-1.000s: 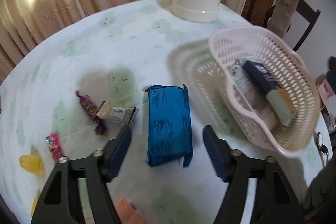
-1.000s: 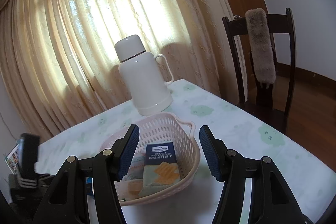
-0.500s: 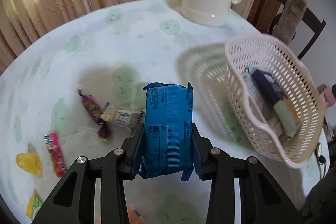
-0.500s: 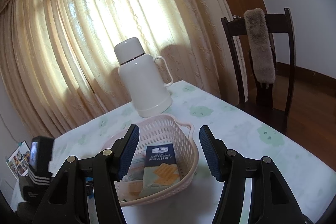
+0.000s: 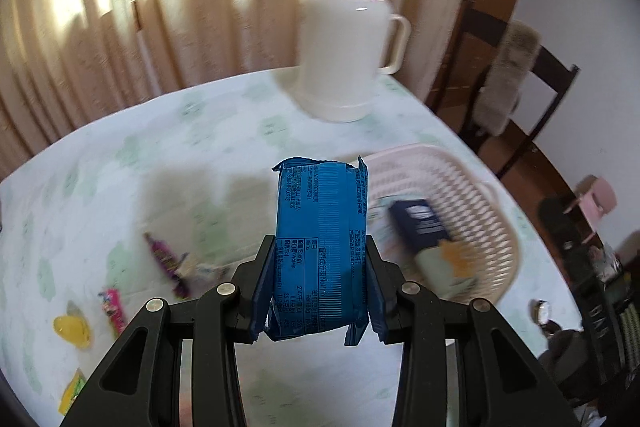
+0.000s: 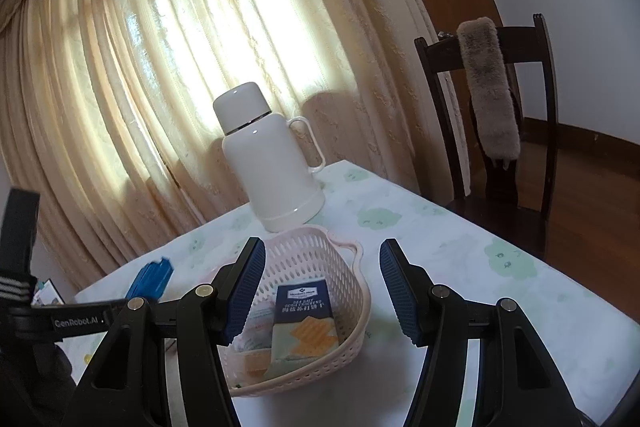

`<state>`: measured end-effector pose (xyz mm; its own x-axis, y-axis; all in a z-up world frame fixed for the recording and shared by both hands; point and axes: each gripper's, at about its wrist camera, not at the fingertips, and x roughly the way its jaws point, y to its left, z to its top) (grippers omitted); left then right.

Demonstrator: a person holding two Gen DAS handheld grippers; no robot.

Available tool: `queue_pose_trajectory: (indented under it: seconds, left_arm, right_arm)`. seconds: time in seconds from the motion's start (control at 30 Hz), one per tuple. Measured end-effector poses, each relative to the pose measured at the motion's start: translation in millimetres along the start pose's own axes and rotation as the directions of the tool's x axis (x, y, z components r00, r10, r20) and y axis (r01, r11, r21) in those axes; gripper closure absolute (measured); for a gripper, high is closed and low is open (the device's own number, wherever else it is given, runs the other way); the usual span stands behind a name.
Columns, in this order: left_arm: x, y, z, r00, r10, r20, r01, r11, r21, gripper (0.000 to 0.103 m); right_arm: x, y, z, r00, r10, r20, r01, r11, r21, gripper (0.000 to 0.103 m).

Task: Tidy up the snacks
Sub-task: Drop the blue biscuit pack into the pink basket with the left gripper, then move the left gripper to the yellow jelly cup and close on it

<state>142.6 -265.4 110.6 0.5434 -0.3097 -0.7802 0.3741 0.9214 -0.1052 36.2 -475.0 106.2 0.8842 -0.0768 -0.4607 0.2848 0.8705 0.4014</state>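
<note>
blue biscuit pack lifted clear, basket waiting at right

the round worktop with a pale cloth printed in green cloud shapes (image 5: 224,147) fills most of the left wrist view. at its far edge, upper middle of the frame, stands a tall white plastic thermos jug with a side handle (image 5: 348,39), well apart from the snacks and probably just parked there out of the way. at middle right sits the pale pink perforated plastic basket (image 5: 492,223), which already holds a navy and mint cracker box (image 5: 432,235); it looks like the collection point for the task.

the left claw (image 5: 320,291) is clamped on a blue foil-wrapped rectangular biscuit pack (image 5: 322,223), gripped by its long sides near the lower end, so it stands up from the claw, off the worktop, just left of the basket rim. its back faces the camera, with white printed text, a nutrition table and crimped ends.

the right claw (image 6: 322,287) stands apart with nothing between its pads, hovering over the basket as if to steady it.

at lower left of the left wrist view lie small loose sweets: a purple twisted-wrapper candy (image 5: 164,255), a pink wrapped candy (image 5: 112,309) and a yellow jelly cup (image 5: 72,327), seemingly not yet sorted.
</note>
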Motion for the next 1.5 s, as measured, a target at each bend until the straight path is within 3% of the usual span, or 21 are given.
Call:
queue_pose_trajectory:
  seconds: [0.23,0.3,0.33,0.37,0.8,1.2,1.5]
  left_arm:
    - [11.9,-35.7,13.7,0.996,-0.089,-0.01,0.089,0.996,0.016,0.065]
    - [13.2,-41.6,14.3,0.993,-0.114,-0.018,0.114,0.993,0.016,0.055]
    - [12.2,-43.5,13.8,0.993,-0.119,-0.009,0.119,0.993,0.013,0.045]
    - [10.4,-43.3,13.2,0.993,-0.115,0.003,0.115,0.993,0.011,0.04]
    - [-17.4,-5.6,1.7,0.998,-0.032,0.056,0.033,0.999,-0.024,0.04]
    - [-61.3,72.2,-19.5,0.993,0.068,0.095,-0.056,0.99,-0.132,0.039]
    - [-88.4,141.0,-43.7,0.978,0.175,0.109,-0.145,0.96,-0.239,0.038]
  right_arm:
    - [-1.9,-3.8,1.8,1.0,-0.004,0.008,0.004,1.0,0.016,0.042]
    - [-2.0,-3.9,1.8,1.0,-0.004,0.007,0.004,1.0,0.015,0.042]
    - [-2.1,-4.1,1.9,1.0,-0.004,0.006,0.004,1.0,0.014,0.042]
    - [-2.3,-4.8,2.0,1.0,-0.004,0.006,0.003,1.0,0.013,0.042]
    - [-1.8,-5.1,0.5,1.0,-0.011,-0.004,0.011,1.0,0.0,0.042]
    - [4.8,1.3,-4.0,0.999,-0.035,-0.018,0.034,0.999,-0.025,0.042]
    - [7.9,7.3,-8.2,0.999,-0.044,-0.026,0.042,0.997,-0.06,0.042]
